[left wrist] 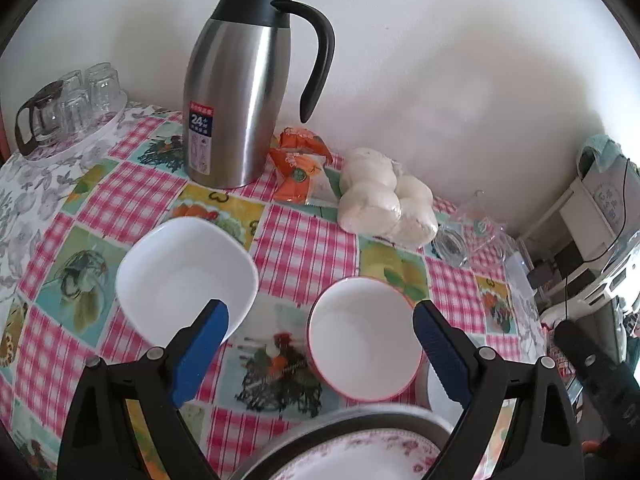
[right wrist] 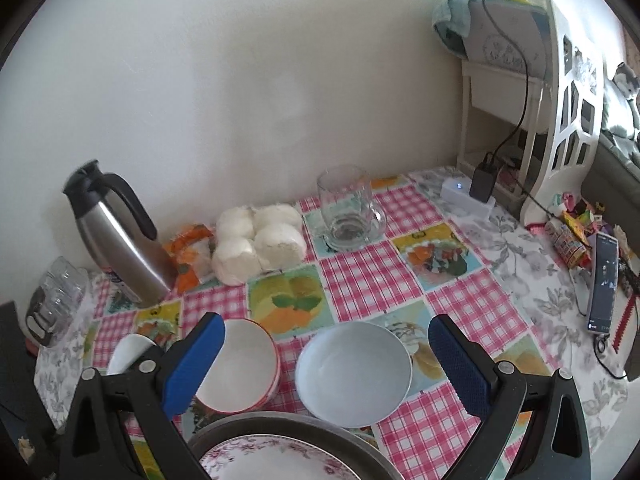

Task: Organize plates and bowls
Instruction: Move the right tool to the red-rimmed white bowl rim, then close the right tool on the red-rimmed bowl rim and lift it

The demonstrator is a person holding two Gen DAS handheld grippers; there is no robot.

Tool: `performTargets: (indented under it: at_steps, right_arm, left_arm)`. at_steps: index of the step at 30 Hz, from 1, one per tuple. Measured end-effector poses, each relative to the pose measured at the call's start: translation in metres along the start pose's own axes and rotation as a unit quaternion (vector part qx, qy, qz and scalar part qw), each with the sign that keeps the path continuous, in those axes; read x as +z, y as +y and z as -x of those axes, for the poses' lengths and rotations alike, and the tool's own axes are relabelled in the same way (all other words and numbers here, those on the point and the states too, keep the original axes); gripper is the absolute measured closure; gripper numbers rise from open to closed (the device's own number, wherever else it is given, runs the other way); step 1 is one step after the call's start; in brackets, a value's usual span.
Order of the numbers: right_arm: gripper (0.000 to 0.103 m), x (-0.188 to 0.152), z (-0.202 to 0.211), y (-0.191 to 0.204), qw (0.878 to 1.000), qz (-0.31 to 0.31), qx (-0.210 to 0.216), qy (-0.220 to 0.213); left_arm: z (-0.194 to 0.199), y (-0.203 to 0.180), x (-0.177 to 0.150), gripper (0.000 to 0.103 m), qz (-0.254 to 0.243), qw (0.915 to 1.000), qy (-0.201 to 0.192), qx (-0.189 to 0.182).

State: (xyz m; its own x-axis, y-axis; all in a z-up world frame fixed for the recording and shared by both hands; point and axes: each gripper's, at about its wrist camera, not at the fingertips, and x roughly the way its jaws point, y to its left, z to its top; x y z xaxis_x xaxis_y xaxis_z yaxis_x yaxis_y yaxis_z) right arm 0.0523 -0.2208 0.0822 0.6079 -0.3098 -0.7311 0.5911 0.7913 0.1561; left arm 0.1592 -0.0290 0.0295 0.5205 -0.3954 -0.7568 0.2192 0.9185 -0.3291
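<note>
In the left wrist view a square white bowl point(left wrist: 186, 276) sits left and a red-rimmed white bowl point(left wrist: 364, 354) sits centre-right on the checked tablecloth. My left gripper point(left wrist: 320, 354) is open and empty above them. A floral plate point(left wrist: 360, 458) lies in a grey metal tray point(left wrist: 352, 420) at the bottom. In the right wrist view the red-rimmed bowl point(right wrist: 240, 364) is left, a pale round bowl point(right wrist: 354, 372) is centre, and the floral plate point(right wrist: 276, 462) lies below in the tray point(right wrist: 288, 420). My right gripper point(right wrist: 326, 364) is open and empty above the bowls.
A steel thermos jug point(left wrist: 240, 92) stands at the back by the wall, with orange snack packets point(left wrist: 300, 172), bagged white buns point(left wrist: 384, 196) and a glass mug point(right wrist: 348, 208). Upturned glasses point(left wrist: 80, 96) sit far left. A phone point(right wrist: 602, 280) and power strip point(right wrist: 466, 196) lie right.
</note>
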Motion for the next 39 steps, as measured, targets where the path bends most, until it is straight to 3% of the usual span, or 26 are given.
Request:
performTargets:
  at_steps: [2,4,8,11,18,23,39]
  right_arm:
    - [0.000,0.002,-0.010,-0.003,1.000,-0.007,0.005,0.011]
    - [0.000,0.004,-0.019,-0.007,1.000,-0.015,0.013,0.018]
    - [0.000,0.006,-0.034,-0.012,0.999,-0.030,0.029,0.028]
    - [0.000,0.006,-0.050,-0.011,0.997,-0.032,0.041,0.049]
    - [0.001,-0.003,-0.077,-0.006,0.994,-0.018,0.064,0.084]
    - [0.011,-0.008,-0.087,-0.003,0.992,-0.007,0.084,0.095]
    - [0.060,-0.028,-0.102,0.031,0.979,0.060,0.148,0.124]
  left_arm:
    - [-0.007,0.000,0.004,0.009,0.004,1.0000,0.004,-0.007]
    - [-0.015,0.001,0.006,0.001,0.005,0.9998,0.012,-0.015]
    - [-0.027,0.000,0.008,0.000,0.009,0.9994,0.015,-0.030]
    - [-0.039,-0.005,0.007,0.000,0.004,0.9984,0.043,-0.038]
    - [-0.052,-0.007,0.003,0.001,0.006,0.9970,0.077,-0.003]
    - [-0.054,0.000,0.004,0.002,0.022,0.9959,0.087,0.006]
    - [-0.062,-0.002,0.001,0.045,0.037,0.9911,0.127,-0.013]
